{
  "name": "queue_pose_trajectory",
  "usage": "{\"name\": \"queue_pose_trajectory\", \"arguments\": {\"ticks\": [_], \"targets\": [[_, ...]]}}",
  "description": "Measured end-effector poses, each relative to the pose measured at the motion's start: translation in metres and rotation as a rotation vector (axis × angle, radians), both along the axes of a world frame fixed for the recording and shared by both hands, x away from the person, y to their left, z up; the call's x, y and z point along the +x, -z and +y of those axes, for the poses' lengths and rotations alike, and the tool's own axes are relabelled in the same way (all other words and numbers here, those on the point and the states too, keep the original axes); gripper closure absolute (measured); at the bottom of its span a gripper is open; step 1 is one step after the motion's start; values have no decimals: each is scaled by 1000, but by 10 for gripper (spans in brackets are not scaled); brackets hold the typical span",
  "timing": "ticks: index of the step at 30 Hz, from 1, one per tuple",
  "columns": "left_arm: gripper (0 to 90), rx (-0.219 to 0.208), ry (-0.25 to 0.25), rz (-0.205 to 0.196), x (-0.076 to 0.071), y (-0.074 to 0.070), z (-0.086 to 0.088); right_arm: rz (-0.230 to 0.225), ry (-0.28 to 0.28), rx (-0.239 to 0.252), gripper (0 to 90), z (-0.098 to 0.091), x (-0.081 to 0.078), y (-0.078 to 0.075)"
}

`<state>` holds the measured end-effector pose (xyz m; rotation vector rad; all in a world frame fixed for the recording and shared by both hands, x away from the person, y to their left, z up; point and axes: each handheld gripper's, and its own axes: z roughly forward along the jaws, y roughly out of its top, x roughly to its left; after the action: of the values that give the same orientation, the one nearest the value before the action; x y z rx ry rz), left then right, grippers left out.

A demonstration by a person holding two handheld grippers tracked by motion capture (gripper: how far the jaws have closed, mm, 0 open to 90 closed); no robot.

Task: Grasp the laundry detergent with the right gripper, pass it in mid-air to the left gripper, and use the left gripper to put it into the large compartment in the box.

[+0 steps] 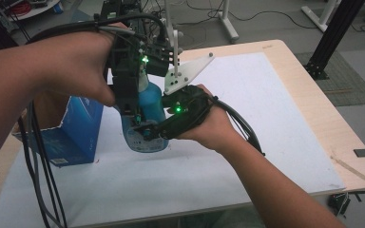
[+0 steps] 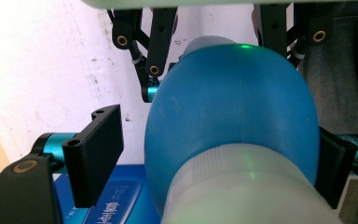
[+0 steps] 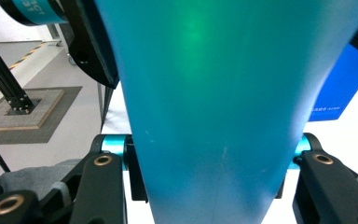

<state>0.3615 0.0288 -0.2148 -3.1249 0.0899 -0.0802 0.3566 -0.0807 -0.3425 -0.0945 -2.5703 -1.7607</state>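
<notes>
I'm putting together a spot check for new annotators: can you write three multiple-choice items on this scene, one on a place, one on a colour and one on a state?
1. Where is the open cardboard box relative to the bottle in the high view?
A. To its left
B. To its right
C. On top of it

2. What colour is the bottle's body?
A. Red
B. Blue
C. Yellow

3. How does the right gripper stand?
A. Shut on the bottle
B. Open, away from everything
C. Shut on the box

Answers: 1 A, the box sits at the left edge of the white mat, beside the bottle. 2 B, blue plastic shows in all three views. 3 A, its jaws press both sides of the bottle's body.
</notes>
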Motion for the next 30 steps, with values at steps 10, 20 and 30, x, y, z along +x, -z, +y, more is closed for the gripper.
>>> {"name": "queue_pose_trajectory", "arguments": {"ticks": [10,20,30], "targets": [[204,5,3,-1,0,1,-1,1,0,1,479,1,0,1],[227,6,-3,-1,0,1,-1,2,4,5,479,0,1,1],[270,17,-2,-4,0,2,-1,1,9,4,479,0,1,1]]}}
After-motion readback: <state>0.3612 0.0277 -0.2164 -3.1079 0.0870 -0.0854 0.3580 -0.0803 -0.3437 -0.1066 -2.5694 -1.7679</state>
